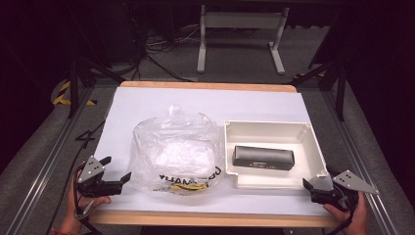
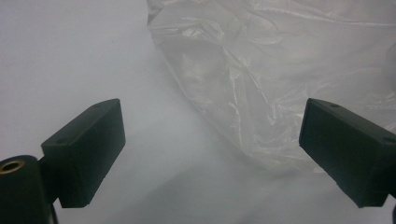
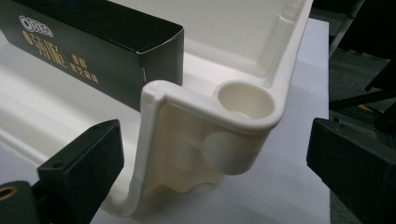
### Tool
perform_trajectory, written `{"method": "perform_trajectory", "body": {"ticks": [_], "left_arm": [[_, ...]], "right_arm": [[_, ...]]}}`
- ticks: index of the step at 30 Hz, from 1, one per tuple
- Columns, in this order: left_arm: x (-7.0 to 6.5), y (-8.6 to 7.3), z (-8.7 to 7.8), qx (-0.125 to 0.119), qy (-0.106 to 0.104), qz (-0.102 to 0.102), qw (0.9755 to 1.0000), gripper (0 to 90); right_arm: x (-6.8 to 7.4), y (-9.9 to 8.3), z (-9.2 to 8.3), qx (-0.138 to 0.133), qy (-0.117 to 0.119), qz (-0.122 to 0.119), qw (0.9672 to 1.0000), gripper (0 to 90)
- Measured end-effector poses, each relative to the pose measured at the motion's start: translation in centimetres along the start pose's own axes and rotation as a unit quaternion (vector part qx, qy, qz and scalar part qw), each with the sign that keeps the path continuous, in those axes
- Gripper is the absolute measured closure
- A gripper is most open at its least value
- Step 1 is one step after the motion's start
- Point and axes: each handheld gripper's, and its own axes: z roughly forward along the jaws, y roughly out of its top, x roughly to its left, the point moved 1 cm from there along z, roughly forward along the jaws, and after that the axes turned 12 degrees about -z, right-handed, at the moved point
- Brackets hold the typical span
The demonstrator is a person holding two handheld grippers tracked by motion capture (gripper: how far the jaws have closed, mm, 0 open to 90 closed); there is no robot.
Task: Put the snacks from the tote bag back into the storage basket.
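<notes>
Two things sit side by side on my white table cover (image 1: 147, 105): a crumpled clear plastic bag (image 1: 176, 152) and, touching its right edge, a shallow cream plastic tray (image 1: 313, 147) with moulded round corner posts. I take the tray as my landmark. Inside it, near the front wall, lies a long black cardboard box (image 1: 263, 157) with gold and white print (an Oreo logo reads on its side in the right gripper view (image 3: 84, 51)). The box lies flat, its long axis running left to right, parallel to the tray's front wall. The bag is puffed up, with yellow and black lettering along its front fold.

My left gripper (image 1: 113, 174) sits just left of the bag, well apart from the tray, jaws spread wide with nothing between them. My right gripper (image 1: 313, 182) is at the tray's front right corner, jaws likewise spread, straddling that corner post (image 3: 245, 100) without closing on it.
</notes>
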Motion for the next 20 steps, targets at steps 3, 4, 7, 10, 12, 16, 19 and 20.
{"method": "perform_trajectory", "body": {"ticks": [3, 4, 7, 10, 12, 16, 19, 20], "left_arm": [[-0.04, -0.01, -0.02, -0.001, 0.000, 0.002, 1.0000, 8.0], [-0.06, -0.02, -0.03, -0.001, 0.001, 0.002, 1.0000, 8.0], [-0.09, -0.03, -0.03, -0.001, 0.000, 0.003, 1.0000, 8.1], [-0.06, -0.03, -0.04, -0.002, -0.002, 0.002, 1.0000, 8.1], [-0.02, -0.01, -0.05, -0.001, -0.004, 0.003, 1.0000, 8.1], [-0.02, -0.01, -0.07, -0.002, -0.005, 0.002, 1.0000, 8.1], [0.02, 0.00, -0.05, -0.001, -0.005, 0.000, 1.0000, 8.1], [0.03, 0.01, -0.02, -0.001, -0.003, 0.000, 1.0000, 8.1]], "right_arm": [[0.01, 0.01, 0.03, 0.002, 0.001, -0.002, 1.0000, 4.7], [0.01, 0.01, 0.03, 0.002, 0.002, -0.002, 1.0000, 4.8], [0.00, 0.00, 0.03, 0.002, 0.001, -0.001, 1.0000, 4.8], [0.00, 0.01, 0.07, 0.003, 0.001, 0.000, 1.0000, 4.8], [-0.04, 0.01, 0.10, 0.004, 0.002, -0.001, 1.0000, 4.8], [-0.14, -0.02, 0.10, 0.004, 0.004, 0.006, 1.0000, 4.7], [-0.19, 0.00, 0.19, 0.008, 0.005, 0.009, 0.9999, 4.8], [-0.19, 0.00, 0.19, 0.008, 0.005, 0.009, 0.9999, 4.8]]}}
